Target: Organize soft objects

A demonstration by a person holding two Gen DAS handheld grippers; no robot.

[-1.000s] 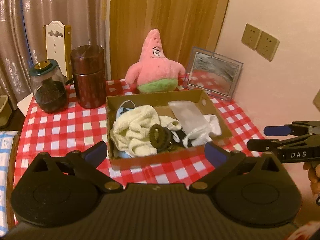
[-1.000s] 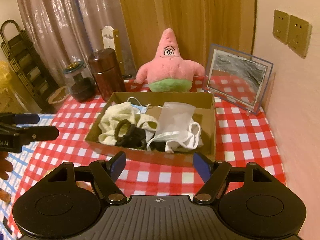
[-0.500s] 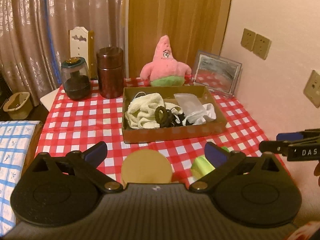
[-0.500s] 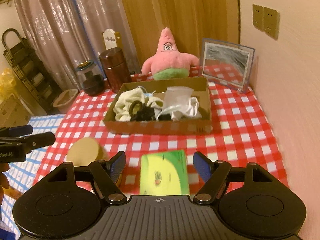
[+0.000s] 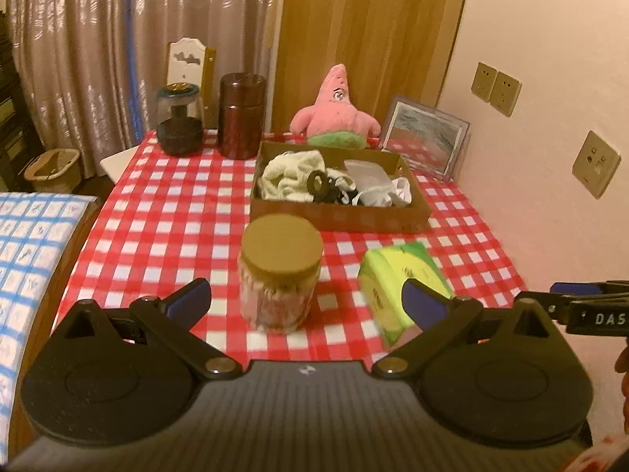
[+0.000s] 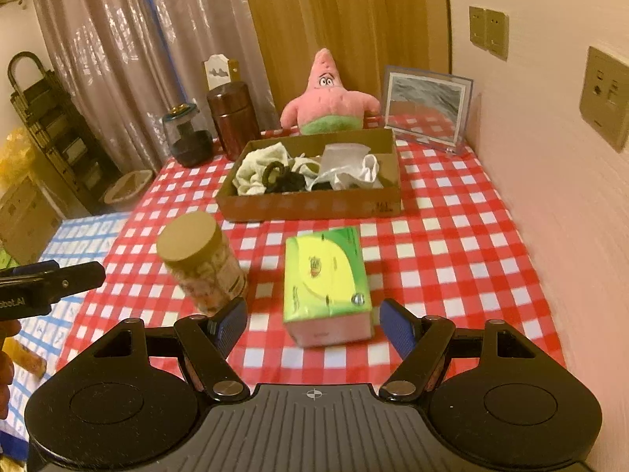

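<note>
Checkered table point(image 6: 452, 236); cardboard box point(image 6: 314, 204) well beyond both spread, empty tongs.

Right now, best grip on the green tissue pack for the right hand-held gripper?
Take the green tissue pack across its two long side faces, from the near end. It lies flat, lengthwise between the open fingers of the right hand-held gripper; the jar stands clear.

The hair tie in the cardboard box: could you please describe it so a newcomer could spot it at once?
On the red checked table, find the cardboard box in front of the pink plush star. The hair tie rests against the cream cloth: a dark ring, unlike the pale fabrics around it.
</note>
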